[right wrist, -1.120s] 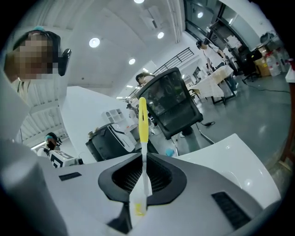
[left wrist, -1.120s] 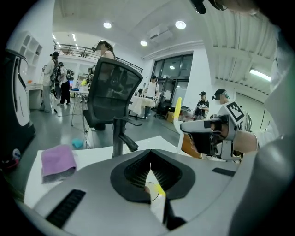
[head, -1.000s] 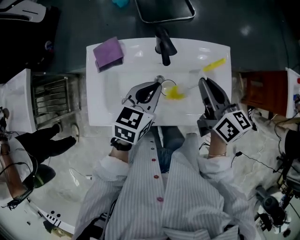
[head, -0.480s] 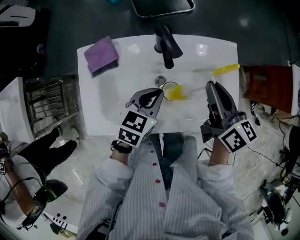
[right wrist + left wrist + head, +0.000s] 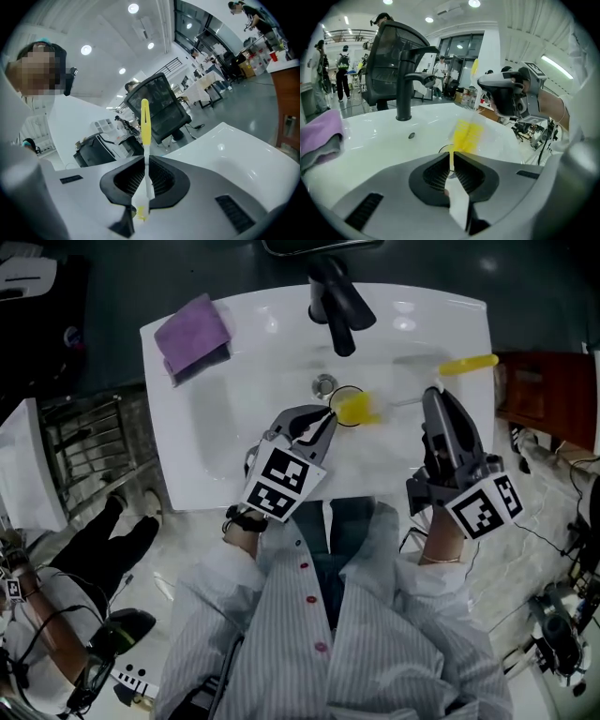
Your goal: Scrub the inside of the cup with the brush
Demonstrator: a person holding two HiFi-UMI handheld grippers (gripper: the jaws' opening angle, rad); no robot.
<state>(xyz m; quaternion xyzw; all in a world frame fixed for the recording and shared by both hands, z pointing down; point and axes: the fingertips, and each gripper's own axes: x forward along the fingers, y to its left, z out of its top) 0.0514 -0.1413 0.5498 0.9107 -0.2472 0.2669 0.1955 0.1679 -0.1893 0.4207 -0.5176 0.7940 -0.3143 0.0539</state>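
Note:
A clear cup (image 5: 345, 407) lies tilted over the white sink basin (image 5: 234, 427), close to the drain (image 5: 323, 383). My left gripper (image 5: 328, 416) is shut on the cup's rim (image 5: 451, 157). The brush's yellow bristle head (image 5: 354, 409) sits inside the cup and shows through its clear wall (image 5: 467, 136). Its thin white handle runs right to a yellow end (image 5: 469, 364). My right gripper (image 5: 433, 395) is shut on that handle (image 5: 146, 161), and the yellow end (image 5: 145, 119) sticks out past the jaws.
A black faucet (image 5: 333, 306) stands at the back of the sink, with a purple cloth (image 5: 192, 334) on the back left corner. A metal rack (image 5: 89, 446) is left of the sink and a brown cabinet (image 5: 534, 390) is right of it.
The head view has shifted and the sink now looks nearer. Both grips are unchanged, and the bristle head stays inside the cup by the drain.

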